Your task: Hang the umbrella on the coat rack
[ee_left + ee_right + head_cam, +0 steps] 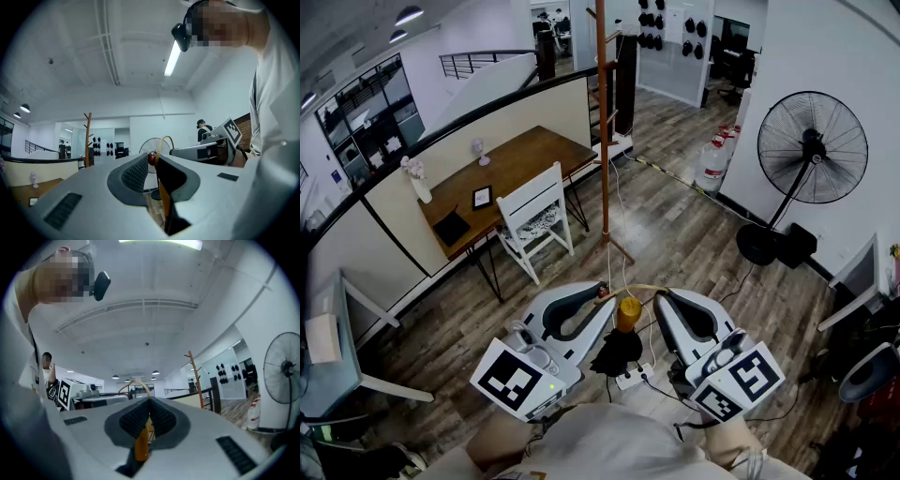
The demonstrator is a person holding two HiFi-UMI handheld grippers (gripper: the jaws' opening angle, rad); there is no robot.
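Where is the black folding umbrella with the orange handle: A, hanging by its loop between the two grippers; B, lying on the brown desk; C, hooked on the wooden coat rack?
A: the black folding umbrella with the orange handle hangs by its tan cord loop, pinched by the left gripper and right gripper, short of the tall wooden coat rack.

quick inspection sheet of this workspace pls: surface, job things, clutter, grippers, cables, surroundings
surface: wood plank floor; no worktop in use.
job's things: black folded umbrella with orange handle hangs from its tan cord loop; tall wooden coat rack stands ahead, apart from it.
clutter: white slatted chair; clear water jugs.
grippers: left gripper and right gripper are each shut on the loop, holding it spread.
cables: white power strip with leads on the floor under the umbrella.
surroundings: brown wooden table; black pedestal fan.
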